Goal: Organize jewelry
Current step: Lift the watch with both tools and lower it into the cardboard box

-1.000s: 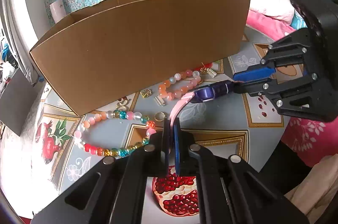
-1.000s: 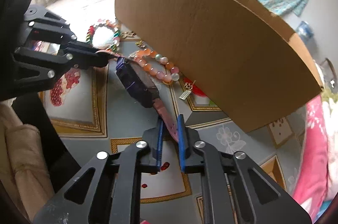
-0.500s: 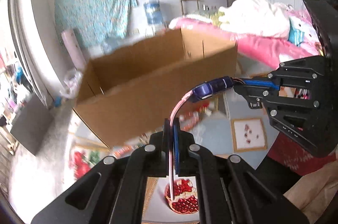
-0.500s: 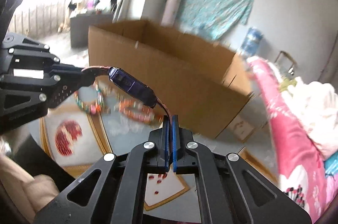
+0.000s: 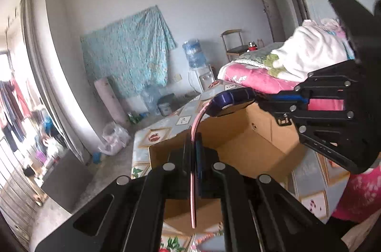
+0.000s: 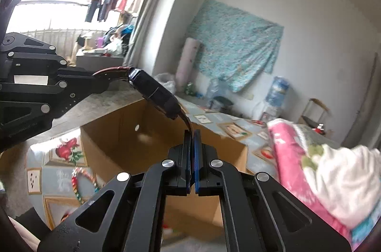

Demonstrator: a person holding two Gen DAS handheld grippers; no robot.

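Left claw, left wrist view: left claw (image 5: pixel 195 156) is clamping fully closed on the pink strap of the watch (image 5: pixel 228 101), the strap's loose end hanging down between the fingers toward the camera.
Watch, left wrist view: it is hanging in the air between both claws, now above the open cardboard box (image 5: pixel 250 147); a second ago it was lying low over the worktop (image 5: pixel 152 135) in front of the box wall.
Right claw, left wrist view: right claw (image 5: pixel 273 98) is pinching the opposite strap from the right side.
Right claw, right wrist view: its jaws have just been closing and are now pressing tight on the dark strap end of the watch (image 6: pixel 154 95).
Box, right wrist view: the box interior (image 6: pixel 133 133) is showing open and bare below the watch.
Beads, right wrist view: a beaded bracelet (image 6: pixel 82 183) is lying on the worktop, outside the box.
Meaning: the lift looks finished; lowering and releasing the watch into the box seems next, with the beads left to sort.
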